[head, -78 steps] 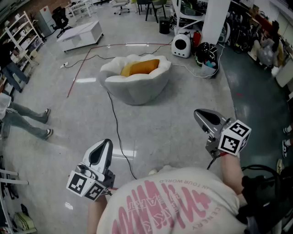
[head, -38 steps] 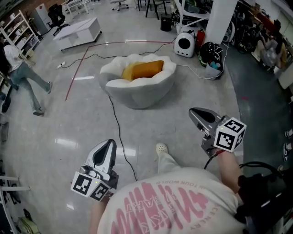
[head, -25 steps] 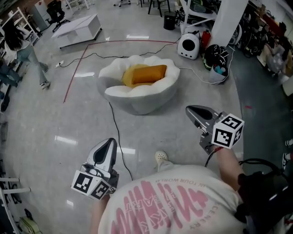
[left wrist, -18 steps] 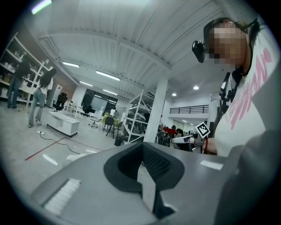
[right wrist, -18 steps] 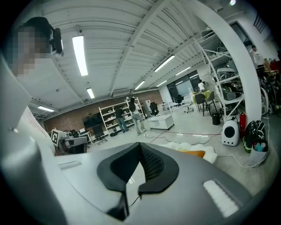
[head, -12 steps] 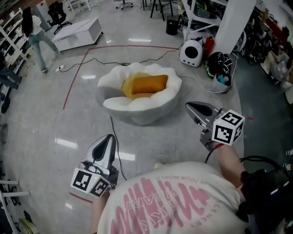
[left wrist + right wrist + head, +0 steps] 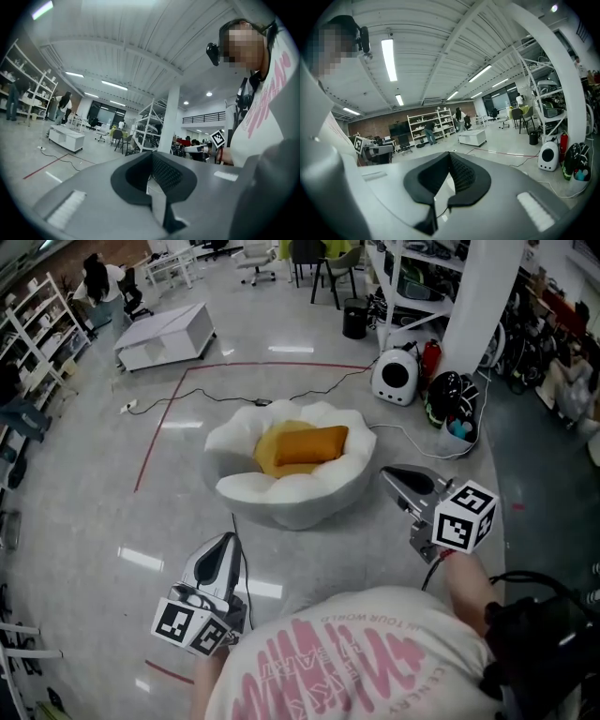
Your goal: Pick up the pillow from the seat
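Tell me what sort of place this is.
Probably a large lab or workshop hall: open shelving racks, cables trailing over a bare grey floor, a white seat with an orange pillow mid-floor.

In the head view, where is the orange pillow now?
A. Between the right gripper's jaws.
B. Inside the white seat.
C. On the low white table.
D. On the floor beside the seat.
B: the orange pillow lies in the hollow of the white seat, inside its puffy rim.
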The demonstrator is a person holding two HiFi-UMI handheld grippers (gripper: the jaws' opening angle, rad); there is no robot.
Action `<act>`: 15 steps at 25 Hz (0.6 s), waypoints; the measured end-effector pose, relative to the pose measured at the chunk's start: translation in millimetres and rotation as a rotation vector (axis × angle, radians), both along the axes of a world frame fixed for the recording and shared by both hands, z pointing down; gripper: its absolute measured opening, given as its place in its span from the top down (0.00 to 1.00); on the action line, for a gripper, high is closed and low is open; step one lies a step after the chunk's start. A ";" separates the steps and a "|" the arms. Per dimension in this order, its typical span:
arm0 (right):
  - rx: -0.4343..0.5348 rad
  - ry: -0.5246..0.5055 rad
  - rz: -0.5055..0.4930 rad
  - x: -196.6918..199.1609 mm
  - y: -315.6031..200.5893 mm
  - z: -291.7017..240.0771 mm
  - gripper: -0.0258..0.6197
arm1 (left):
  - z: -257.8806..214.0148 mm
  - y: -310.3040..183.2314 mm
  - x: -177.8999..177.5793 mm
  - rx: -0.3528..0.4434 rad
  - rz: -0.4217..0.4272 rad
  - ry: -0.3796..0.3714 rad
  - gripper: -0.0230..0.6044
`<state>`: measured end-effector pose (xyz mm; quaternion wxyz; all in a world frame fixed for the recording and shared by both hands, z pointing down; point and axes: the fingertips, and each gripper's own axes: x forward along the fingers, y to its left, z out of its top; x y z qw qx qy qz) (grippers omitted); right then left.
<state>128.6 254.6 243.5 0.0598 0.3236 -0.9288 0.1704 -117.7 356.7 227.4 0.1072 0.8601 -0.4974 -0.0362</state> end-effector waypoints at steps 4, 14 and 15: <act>0.009 0.000 0.016 2.0 -9.6 -2.2 0.95 | 2.2 -10.1 0.5 0.000 0.015 0.002 0.94; 0.062 0.001 -0.003 -42.9 -53.6 -15.0 0.95 | -0.1 -81.8 -40.0 0.010 0.089 0.008 0.94; 0.074 -0.006 -0.004 -50.1 -61.8 -19.5 0.95 | -4.8 -92.4 -48.9 0.020 0.093 0.002 0.94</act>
